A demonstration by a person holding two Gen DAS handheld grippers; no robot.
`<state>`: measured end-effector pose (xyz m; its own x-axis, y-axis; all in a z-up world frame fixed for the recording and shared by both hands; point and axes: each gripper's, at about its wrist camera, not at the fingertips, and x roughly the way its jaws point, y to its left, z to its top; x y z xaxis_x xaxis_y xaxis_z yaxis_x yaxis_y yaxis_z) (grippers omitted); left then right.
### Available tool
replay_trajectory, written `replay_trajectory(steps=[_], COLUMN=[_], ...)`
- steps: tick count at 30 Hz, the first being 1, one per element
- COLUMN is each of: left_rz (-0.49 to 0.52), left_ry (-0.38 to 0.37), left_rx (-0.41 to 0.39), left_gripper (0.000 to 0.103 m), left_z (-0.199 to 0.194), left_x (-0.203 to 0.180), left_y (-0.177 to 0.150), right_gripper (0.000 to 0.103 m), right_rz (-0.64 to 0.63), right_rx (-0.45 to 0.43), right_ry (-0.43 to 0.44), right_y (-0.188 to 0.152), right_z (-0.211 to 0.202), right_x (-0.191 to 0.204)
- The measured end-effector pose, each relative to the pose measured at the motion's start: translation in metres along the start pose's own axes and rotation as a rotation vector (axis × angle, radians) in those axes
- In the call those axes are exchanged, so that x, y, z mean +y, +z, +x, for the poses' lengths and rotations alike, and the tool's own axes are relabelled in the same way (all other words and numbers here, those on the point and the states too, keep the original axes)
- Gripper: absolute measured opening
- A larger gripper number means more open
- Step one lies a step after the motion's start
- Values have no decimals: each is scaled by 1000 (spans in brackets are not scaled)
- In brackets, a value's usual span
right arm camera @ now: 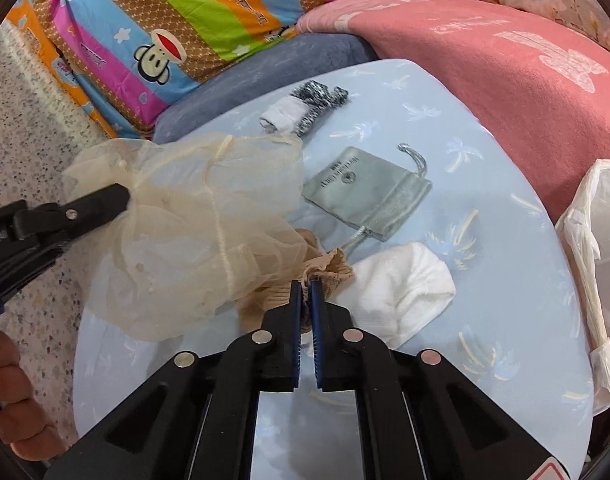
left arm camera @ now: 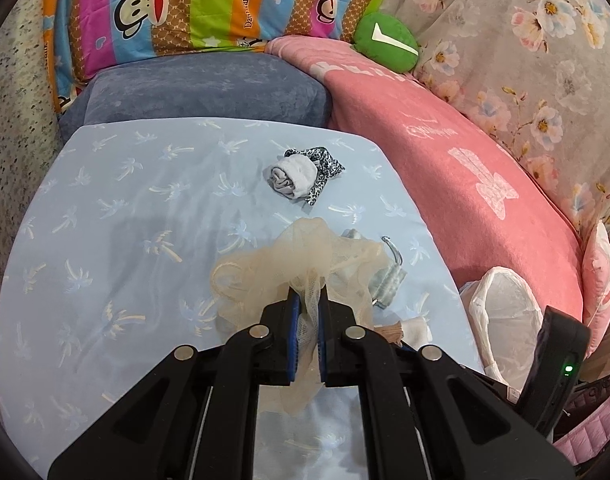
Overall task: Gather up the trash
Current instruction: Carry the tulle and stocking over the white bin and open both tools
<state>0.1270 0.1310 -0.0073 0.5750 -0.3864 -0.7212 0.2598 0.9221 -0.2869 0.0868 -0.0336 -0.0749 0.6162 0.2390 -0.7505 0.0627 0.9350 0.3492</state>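
Left gripper (left arm camera: 309, 304), jaws closed on a sheer beige mesh bag (right arm camera: 193, 236), holds it lifted above the table's (left arm camera: 105, 208) left edge. Right gripper (right arm camera: 304, 286), jaws nearly shut, pinches a crumpled tan stocking (right arm camera: 325, 268) at the table's middle. The limp mesh drapes over the stocking; it could snag and drag it. Nearby: flat grey pouch (right arm camera: 365, 196), soft white cloth (right arm camera: 401, 288), lined bin (left arm camera: 505, 312) off the right edge.
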Motion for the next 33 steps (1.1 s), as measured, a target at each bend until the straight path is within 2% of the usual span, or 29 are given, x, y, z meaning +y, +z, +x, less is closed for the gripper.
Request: replay_trajectory(steps=[8,17,24,33], left_rz=[32,84,150,252], left_ry=[-23,-59,-107,-198], left_rx=[-78,-148,-158,-99], left_gripper=[7,7,7,7], left_z=[-30,-53,-52,-30], left_x=[-18,-49,-87,-156], left_y=[18,37,38,26], right_gripper=[4,4,4,4], right_rz=[-44,-49,-2,111], right_rx=[-152,-300,-376,-433], right_ry=[102,135,82,-35], right_y=[35,66,72,58], right_z=[-61,-130,-173,-216], right_x=[31,38,3,-82])
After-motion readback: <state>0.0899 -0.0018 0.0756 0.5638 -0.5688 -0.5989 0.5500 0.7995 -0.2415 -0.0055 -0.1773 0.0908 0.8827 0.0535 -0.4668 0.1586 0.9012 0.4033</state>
